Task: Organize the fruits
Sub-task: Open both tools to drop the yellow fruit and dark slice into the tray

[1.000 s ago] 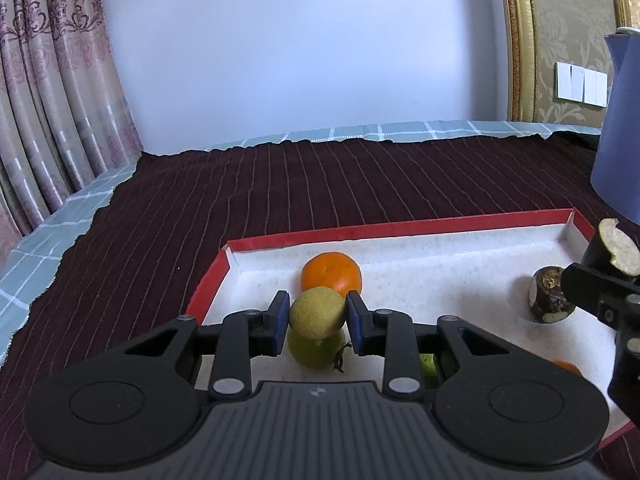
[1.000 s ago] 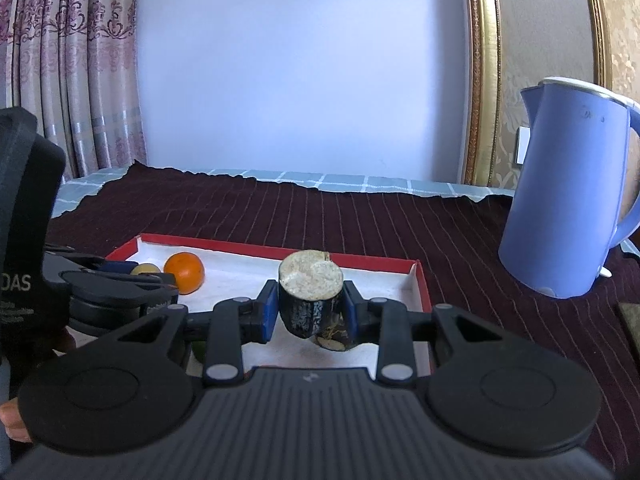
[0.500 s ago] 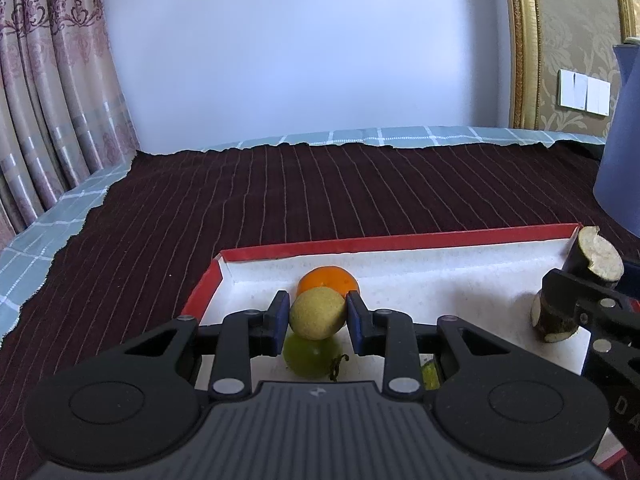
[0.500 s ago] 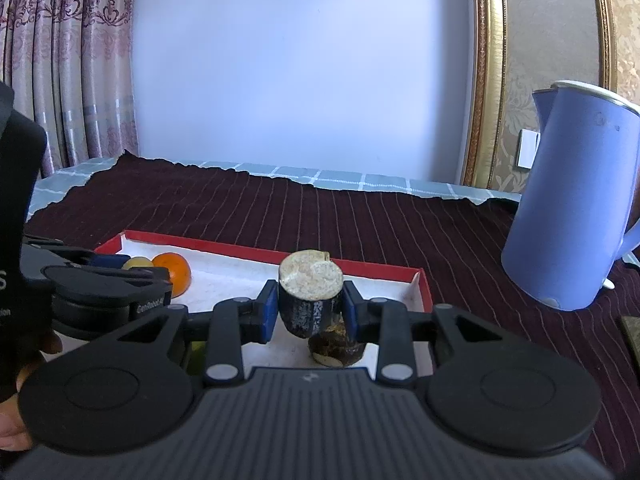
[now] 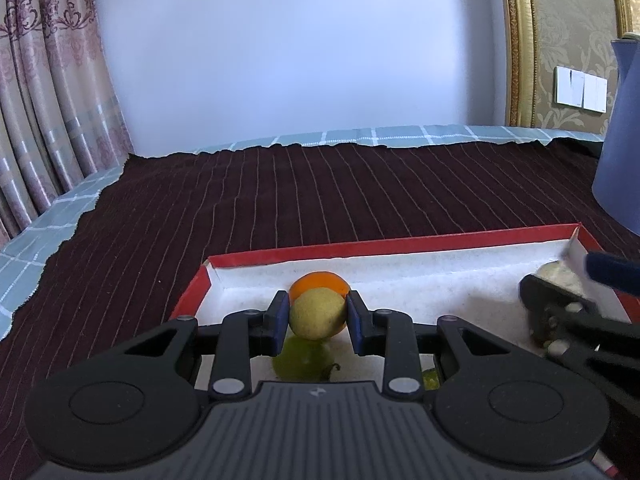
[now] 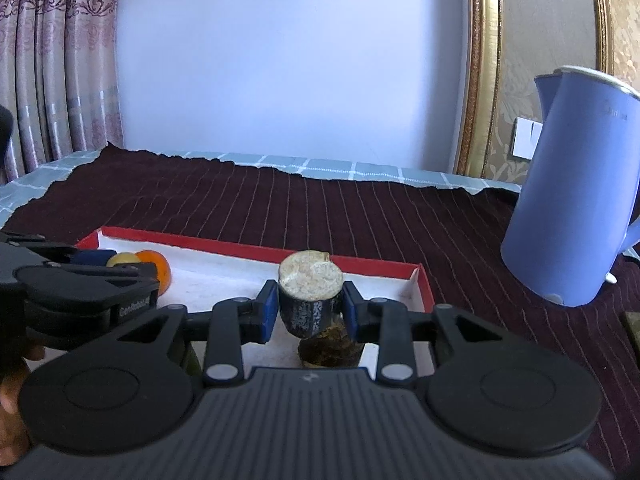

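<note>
Dark-skinned piece: a short dark-barked cylinder with a pale cut top, probably a length of sugar cane (image 6: 310, 300), stands between the blue pads of the right gripper (image 6: 310, 307) over the right end of the red-rimmed white-lined cardboard tray (image 6: 256, 249)
Right jaws: opening at this moment, with the cane piece between them; the left pad looks to touch its side, and a slight gap seems to show at the right pad
Beneath it: a second dark stub of the same kind (image 6: 329, 350) lies on the tray floor, and the held piece's lower end looks to rest on or just over it
Axis: the cane piece's long axis runs near upright, pale cut face up and tilted a little toward the camera
Doing the release well: my judgement is to let the jaws spread evenly and lift straight away, since a round stub set on another stub could tip or roll toward the tray wall
Yellow fruit: a small round yellow-green fruit (image 5: 317, 313) is clamped between the narrow-set pads of the left gripper (image 5: 317, 316) above the tray's left end
Its neighbours: a round orange (image 5: 320, 282) sits just behind it, and a green fruit with a stem (image 5: 302, 362) lies below it on the white floor
Its axis: near round, so no clear long axis
Off the tray: a blue plastic kettle (image 6: 580, 216) stands well apart on the dark striped cloth (image 6: 320, 208)
</note>
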`<state>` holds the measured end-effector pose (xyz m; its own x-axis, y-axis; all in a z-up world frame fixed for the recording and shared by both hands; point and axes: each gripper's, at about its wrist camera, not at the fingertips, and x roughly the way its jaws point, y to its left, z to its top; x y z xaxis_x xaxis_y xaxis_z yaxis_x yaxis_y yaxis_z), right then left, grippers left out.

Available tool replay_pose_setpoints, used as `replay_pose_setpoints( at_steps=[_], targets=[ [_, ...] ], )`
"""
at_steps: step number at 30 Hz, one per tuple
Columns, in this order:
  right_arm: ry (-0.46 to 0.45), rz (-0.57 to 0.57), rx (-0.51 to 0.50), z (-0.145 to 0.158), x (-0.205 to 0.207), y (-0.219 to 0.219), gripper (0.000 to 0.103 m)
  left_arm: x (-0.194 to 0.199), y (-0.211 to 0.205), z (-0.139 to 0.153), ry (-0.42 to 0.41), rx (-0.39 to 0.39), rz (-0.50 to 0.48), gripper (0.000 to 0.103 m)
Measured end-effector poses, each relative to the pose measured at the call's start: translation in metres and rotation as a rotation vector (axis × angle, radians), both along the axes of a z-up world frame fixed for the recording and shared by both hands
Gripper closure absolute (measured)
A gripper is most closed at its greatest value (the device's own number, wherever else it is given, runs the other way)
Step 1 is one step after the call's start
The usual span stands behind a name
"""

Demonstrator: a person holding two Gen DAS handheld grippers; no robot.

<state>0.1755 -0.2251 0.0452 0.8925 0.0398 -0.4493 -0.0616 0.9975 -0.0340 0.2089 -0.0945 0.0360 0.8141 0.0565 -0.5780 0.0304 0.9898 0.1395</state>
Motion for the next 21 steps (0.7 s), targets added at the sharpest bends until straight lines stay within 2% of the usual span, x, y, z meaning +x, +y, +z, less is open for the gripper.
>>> replay_pose_setpoints(
  at_steps=[1,7,8,9,11,12,21],
  targets=[
    [0.000,0.000,0.000,0.000,0.000,0.000,0.051,0.001,0.000,-0.001,0.005,0.000,0.002,0.073],
    [-0.019,-0.010,-0.024,0.001,-0.003,0.002,0.047,0.006,0.006,-0.004,0.046,-0.036,0.006,0.070],
    [-0.020,-0.010,-0.020,0.001,-0.004,0.001,0.047,0.006,0.006,-0.004,0.045,-0.037,0.008,0.065],
    [-0.021,-0.013,-0.018,-0.001,-0.005,0.000,0.047,0.005,0.006,-0.004,0.045,-0.039,0.008,0.054],
    [-0.021,-0.012,-0.013,-0.001,-0.005,-0.001,0.042,0.004,0.006,-0.003,0.037,-0.038,0.009,0.040],
    [-0.022,-0.012,-0.010,-0.001,-0.006,-0.001,0.042,0.003,0.006,-0.003,0.031,-0.037,0.011,0.037],
    [-0.035,-0.017,-0.011,-0.002,-0.012,-0.003,0.039,-0.004,0.007,-0.001,0.013,-0.020,0.020,0.037]
  ],
)
